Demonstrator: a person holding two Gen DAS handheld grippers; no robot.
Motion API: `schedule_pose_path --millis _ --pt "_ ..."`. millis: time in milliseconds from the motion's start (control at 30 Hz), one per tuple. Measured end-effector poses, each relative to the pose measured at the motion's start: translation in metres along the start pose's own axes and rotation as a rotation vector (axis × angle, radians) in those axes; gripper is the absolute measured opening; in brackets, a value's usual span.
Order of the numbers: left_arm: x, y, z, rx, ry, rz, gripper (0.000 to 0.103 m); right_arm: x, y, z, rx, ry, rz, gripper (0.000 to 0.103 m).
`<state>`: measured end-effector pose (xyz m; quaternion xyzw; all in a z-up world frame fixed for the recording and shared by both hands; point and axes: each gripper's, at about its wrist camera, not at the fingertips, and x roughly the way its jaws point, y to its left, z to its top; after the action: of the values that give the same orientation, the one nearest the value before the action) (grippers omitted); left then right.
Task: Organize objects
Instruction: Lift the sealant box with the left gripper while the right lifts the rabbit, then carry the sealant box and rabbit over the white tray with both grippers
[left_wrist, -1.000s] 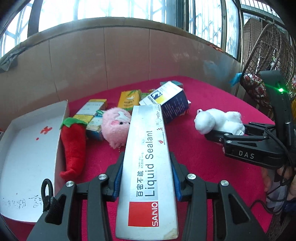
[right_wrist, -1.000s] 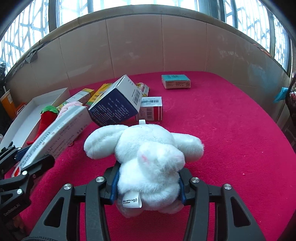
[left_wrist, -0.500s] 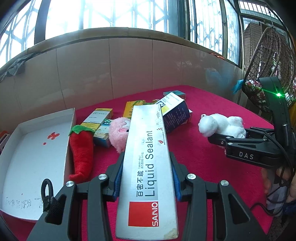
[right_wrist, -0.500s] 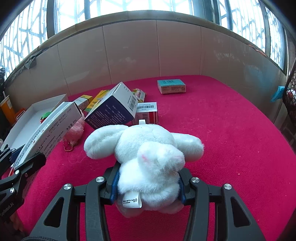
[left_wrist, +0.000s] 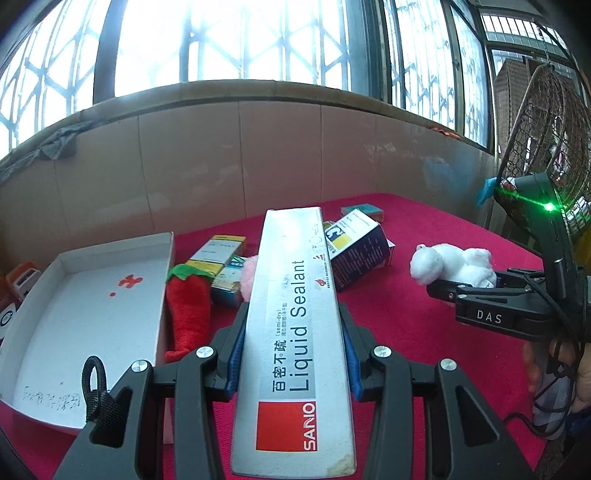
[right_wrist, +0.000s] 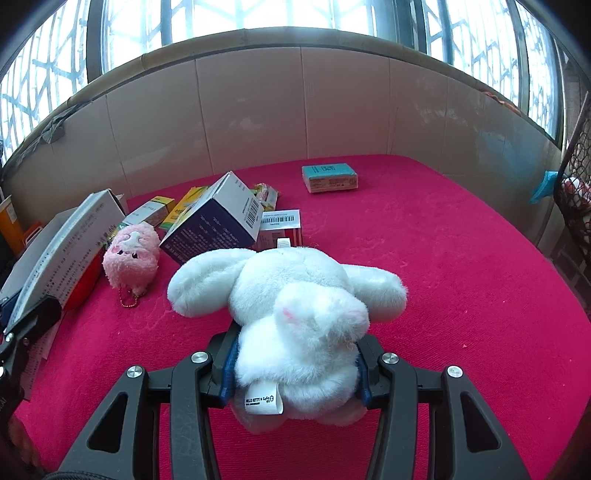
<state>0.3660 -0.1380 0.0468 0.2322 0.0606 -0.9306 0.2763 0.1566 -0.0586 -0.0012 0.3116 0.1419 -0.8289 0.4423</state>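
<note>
On the far left of the red cloth-covered table we see a shallow white cardboard tray, with a red plush chilli pepper touching its right wall. Our left gripper pinches a long silver "Liquid Sealant" carton between its 2 blue pads, lifted above the cloth. Further right, our right gripper squeezes a white plush rabbit, clear of a tilted navy-and-white box.

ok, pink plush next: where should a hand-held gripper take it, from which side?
Grip the pink plush across its round body, coming from above on the open red-cloth side. It lies low and soft, with boxes crowding behind it; avoid the thin bead chain trailing at the front.
</note>
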Motion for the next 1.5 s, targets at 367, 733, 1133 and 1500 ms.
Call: schedule_pose_path --millis 367,733,1133,1500 --pt "-0.025 0.012 -0.006 -0.054 -0.011 0.017 0.042 -0.013 0.000 0.000 0.000 -0.064 -0.061 0.052" --pt "-0.055 0.043 -0.010 -0.135 -0.029 0.104 0.042 -0.048 0.030 0.003 0.022 -0.154 0.030 0.053" --pt "-0.087 0.058 -0.014 -0.179 -0.062 0.158 0.042 -0.127 0.112 0.020 0.001 -0.268 0.339 0.054" --pt "-0.104 0.081 -0.030 -0.259 -0.051 0.202 0.042 -0.120 0.138 0.001 -0.070 -0.210 0.344 0.054"
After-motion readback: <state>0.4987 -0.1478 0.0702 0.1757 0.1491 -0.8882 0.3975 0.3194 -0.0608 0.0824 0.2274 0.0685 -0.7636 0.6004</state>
